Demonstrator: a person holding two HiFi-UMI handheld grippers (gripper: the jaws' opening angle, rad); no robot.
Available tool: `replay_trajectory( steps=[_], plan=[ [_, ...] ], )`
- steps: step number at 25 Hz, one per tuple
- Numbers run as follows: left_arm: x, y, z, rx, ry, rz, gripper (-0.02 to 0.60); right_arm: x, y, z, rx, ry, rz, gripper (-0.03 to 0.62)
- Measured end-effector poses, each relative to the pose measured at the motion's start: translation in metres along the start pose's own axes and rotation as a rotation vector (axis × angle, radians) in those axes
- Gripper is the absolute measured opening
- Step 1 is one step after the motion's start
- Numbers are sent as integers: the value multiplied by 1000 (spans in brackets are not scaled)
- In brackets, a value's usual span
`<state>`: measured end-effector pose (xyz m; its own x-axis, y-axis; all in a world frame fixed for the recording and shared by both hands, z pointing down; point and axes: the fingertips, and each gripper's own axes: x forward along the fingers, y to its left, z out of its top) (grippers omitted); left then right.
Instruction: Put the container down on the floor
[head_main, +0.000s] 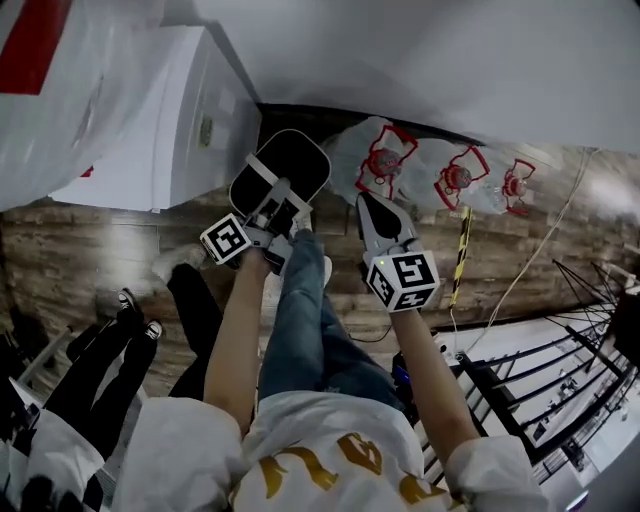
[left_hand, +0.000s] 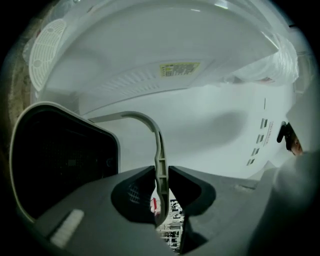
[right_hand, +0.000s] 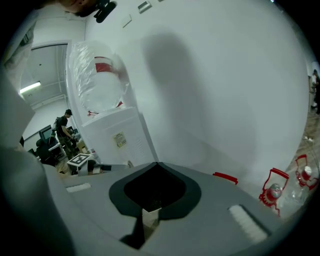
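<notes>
Now we clamp our left gripper (head_main: 283, 205) on the container's (head_main: 285, 160) handle (left_hand: 150, 125), the container hanging just right of the cabinet (head_main: 170, 110). Our right gripper (head_main: 372, 205), jaws together and empty, hovers farther right.

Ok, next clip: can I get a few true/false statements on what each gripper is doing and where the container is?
1. The left gripper has its fingers shut on the container's handle. True.
2. The right gripper also holds the container. False: its fingers are together with nothing between them, and it is apart from the container.
3. The container is dark with a light rim. True.
4. The container sits on top of the white appliance. False: it is beside the appliance, held by its handle in the left gripper.
5. In the head view, red-framed objects show to the right of the container. True.
</notes>
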<state>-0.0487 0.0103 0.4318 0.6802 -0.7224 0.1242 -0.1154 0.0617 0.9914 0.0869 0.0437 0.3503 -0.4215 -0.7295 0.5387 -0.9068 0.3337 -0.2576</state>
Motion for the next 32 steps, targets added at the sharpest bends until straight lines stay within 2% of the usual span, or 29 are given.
replay_trajectory(
  steps=[4, 6, 11, 16, 22, 32],
  plan=[
    [8, 34, 0, 42, 46, 29, 82, 17, -5, -16, 12, 34, -4, 23],
    [15, 43, 1, 21, 40, 33, 81, 23, -7, -24, 15, 49, -3, 23],
    [29, 78, 11, 41, 29, 67, 81, 43, -14, -42, 32, 82, 4, 23],
    [40, 107, 5, 46, 61, 94, 81, 61, -12, -64, 34, 120, 26, 23],
    [43, 150, 9, 38, 48, 142, 83, 83, -16, -86, 53, 129, 30, 23],
    [60, 216, 7, 35, 77, 207, 83, 98, -29, -123, 90, 166, 30, 23]
  ],
)
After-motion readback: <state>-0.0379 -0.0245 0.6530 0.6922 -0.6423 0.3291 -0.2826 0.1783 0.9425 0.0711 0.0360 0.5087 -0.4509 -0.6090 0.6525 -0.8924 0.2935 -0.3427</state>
